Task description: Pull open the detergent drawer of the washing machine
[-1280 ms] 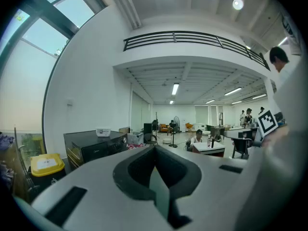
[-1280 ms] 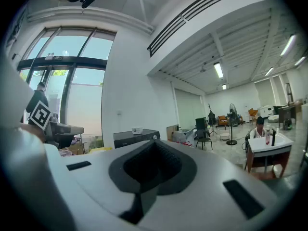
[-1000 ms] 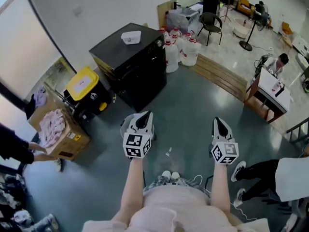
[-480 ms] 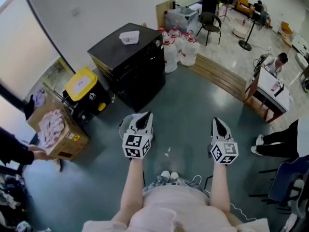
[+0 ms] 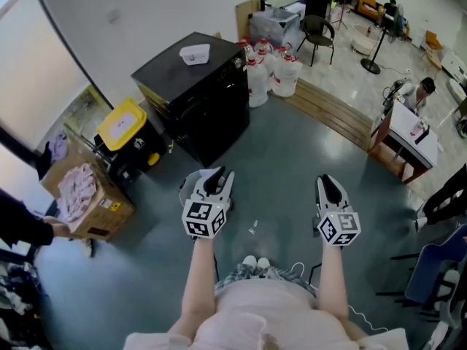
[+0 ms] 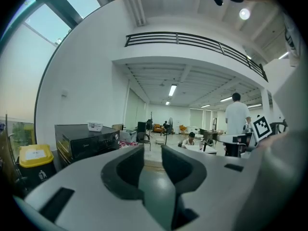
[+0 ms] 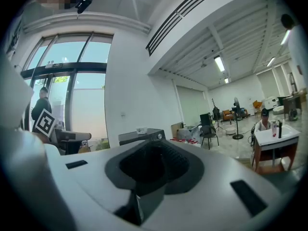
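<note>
Dark grey-green polished flooring [image 5: 292, 152] is spread across a large white-walled hall. A black front-loading washing machine [image 5: 201, 93] is set against the wall, and a small white tray [image 5: 195, 53] is placed on its top. Just beside the machine, a black bin with a yellow lid [image 5: 125, 125] is stood, and next to that an open cardboard box of pale cloths [image 5: 84, 192]. On the machine's other side, white plastic jugs with red caps [image 5: 273, 71] are grouped, with a black chair [image 5: 319, 35] further back.

Both grippers are held out level over the floor, side by side and well apart from the machine, which is ahead and to the left of them. The left gripper [image 5: 219, 179] is shown with its fingers parted by a narrow gap that is opening, and nothing is held between them. The fingers of the right gripper [image 5: 330, 186] are also opening, only slightly apart and likewise empty.

The detergent drawer is too small to be picked out on the machine's front panel, and no part is seen pulled out from that front.
</note>
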Tool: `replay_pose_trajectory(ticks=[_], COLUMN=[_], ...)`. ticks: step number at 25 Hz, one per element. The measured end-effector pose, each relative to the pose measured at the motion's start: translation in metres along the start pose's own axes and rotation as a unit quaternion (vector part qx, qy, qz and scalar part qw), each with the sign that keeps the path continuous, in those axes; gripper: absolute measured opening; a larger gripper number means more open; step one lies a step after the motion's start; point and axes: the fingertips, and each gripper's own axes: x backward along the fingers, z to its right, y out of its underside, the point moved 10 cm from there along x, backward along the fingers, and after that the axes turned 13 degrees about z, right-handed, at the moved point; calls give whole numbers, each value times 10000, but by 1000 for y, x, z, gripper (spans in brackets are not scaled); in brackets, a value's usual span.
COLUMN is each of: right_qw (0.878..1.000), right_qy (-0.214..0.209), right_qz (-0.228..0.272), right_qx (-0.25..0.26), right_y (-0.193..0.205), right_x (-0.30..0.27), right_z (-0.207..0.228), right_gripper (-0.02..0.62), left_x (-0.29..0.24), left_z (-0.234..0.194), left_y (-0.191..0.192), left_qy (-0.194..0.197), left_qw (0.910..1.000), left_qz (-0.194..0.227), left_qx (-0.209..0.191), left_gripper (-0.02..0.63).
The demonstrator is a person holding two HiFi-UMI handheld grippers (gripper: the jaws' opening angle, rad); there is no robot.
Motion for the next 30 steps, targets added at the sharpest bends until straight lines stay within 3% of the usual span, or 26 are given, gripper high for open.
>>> replay_pose_trajectory(ticks=[2,9,30], right_qw=[9999,9996,9996], right_qy=[-88,77,82], right_qz=[37,103,70], right_qx=[-79,-271,-273], right_y=[0,4,19], right_x=[-2,-6,-56], right_z=[-2,-2,-19], right_gripper=[130,386,407], left_x=[-1,-2,-25], left_z=[-2,-3,-49], left_y=[-1,2,11], left_qy=[53,166,244], left_qw=[10000,9996,9995], left_qz=[14,124,183], left_qx=[73,181,24], left_gripper=[205,341,356])
